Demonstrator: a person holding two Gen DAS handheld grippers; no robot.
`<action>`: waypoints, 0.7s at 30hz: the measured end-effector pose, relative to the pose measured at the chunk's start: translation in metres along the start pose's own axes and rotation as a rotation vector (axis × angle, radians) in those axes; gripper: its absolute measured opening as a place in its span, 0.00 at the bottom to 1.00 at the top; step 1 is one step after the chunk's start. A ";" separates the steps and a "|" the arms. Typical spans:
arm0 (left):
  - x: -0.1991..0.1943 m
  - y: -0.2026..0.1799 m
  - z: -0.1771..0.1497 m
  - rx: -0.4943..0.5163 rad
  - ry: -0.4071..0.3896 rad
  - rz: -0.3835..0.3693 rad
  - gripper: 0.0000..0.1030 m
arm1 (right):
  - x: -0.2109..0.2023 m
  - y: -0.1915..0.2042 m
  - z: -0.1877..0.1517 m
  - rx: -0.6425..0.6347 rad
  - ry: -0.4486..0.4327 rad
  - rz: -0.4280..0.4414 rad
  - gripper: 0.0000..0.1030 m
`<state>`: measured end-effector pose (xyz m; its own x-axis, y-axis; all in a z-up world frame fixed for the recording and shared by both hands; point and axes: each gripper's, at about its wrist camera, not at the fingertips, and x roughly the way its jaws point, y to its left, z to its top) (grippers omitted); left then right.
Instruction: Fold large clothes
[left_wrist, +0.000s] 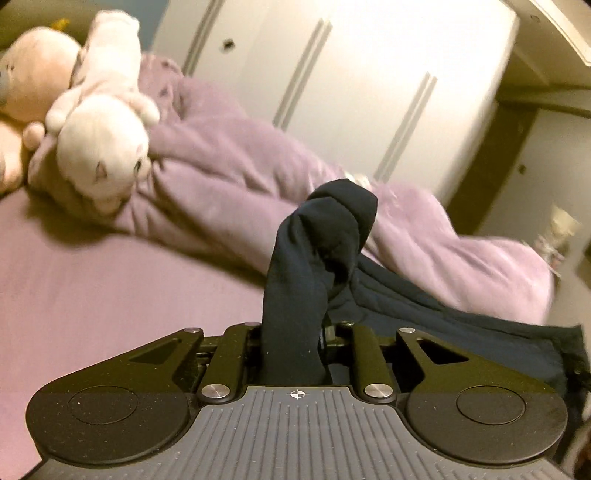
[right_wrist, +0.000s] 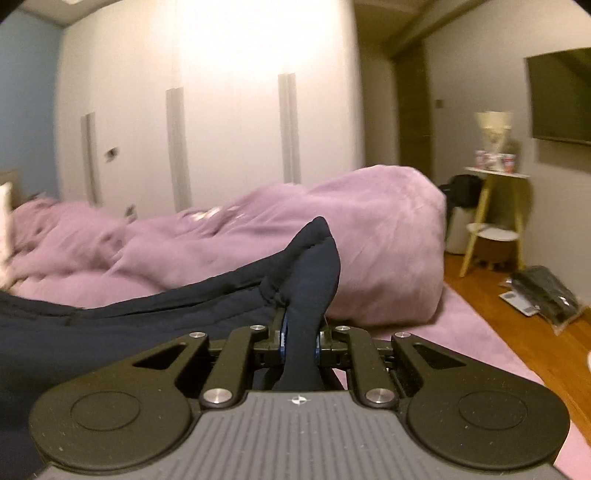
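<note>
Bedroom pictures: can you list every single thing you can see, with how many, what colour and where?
navy garment: one, dark blue, lying on the bed, pinched at two spots
duvet: one, lilac, bunched along the bed's far side
bed sheet: one, pinkish purple, under everything
plush toys: at least two, cream and white, at the head of the bed
wardrobe: one, white, behind the bed
TV: one, black, on the right wall
side table: one, yellowish legs, right of the bed
left gripper: one, black, shut on the garment
right gripper: one, black, shut on the garment
</note>
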<state>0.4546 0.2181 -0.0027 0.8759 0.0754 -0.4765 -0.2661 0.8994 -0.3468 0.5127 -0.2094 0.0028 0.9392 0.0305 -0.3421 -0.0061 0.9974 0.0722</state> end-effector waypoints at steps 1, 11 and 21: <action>0.016 -0.007 -0.003 0.000 -0.020 0.035 0.22 | 0.014 0.006 0.000 -0.001 -0.005 -0.031 0.13; 0.129 0.005 -0.095 -0.025 0.014 0.235 0.60 | 0.114 0.011 -0.095 -0.009 0.116 -0.217 0.20; 0.136 0.041 -0.101 -0.213 0.059 0.212 0.75 | 0.150 -0.019 -0.110 0.160 0.271 -0.209 0.65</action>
<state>0.5218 0.2218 -0.1633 0.7688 0.2208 -0.6002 -0.5242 0.7551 -0.3938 0.6159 -0.2169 -0.1527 0.7895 -0.1350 -0.5988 0.2502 0.9616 0.1131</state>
